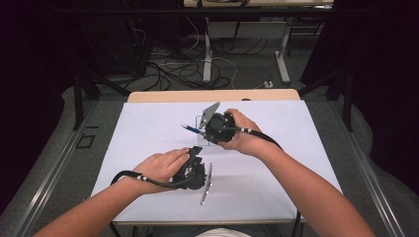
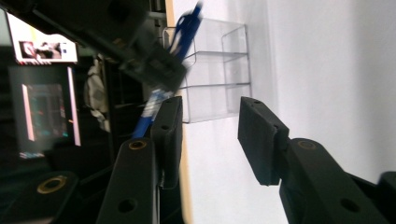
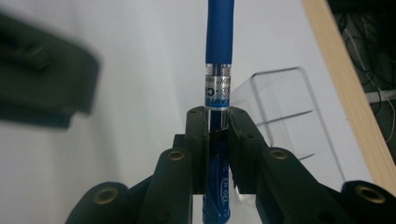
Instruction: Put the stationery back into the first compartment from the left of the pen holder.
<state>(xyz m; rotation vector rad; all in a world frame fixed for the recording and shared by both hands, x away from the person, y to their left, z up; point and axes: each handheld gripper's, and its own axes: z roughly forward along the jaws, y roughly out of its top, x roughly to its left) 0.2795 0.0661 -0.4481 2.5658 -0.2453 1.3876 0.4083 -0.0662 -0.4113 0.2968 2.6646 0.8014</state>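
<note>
Your right hand-held gripper already pinches the blue gel pen. Your left hand-held gripper stands spread and empty. The pen is not yet in the clear plastic holder.

The blue pen carries the only print that shows. In the right gripper view, a clear band just below its blue grip has small dark lettering, too blurred and cut off to read. Lower on the barrel, between the jaws, white letters running along the pen seem to read "EN GEL", though this is uncertain. In the left gripper view, a monitor at the far left shows bright panels, but nothing on it can be read.
</note>
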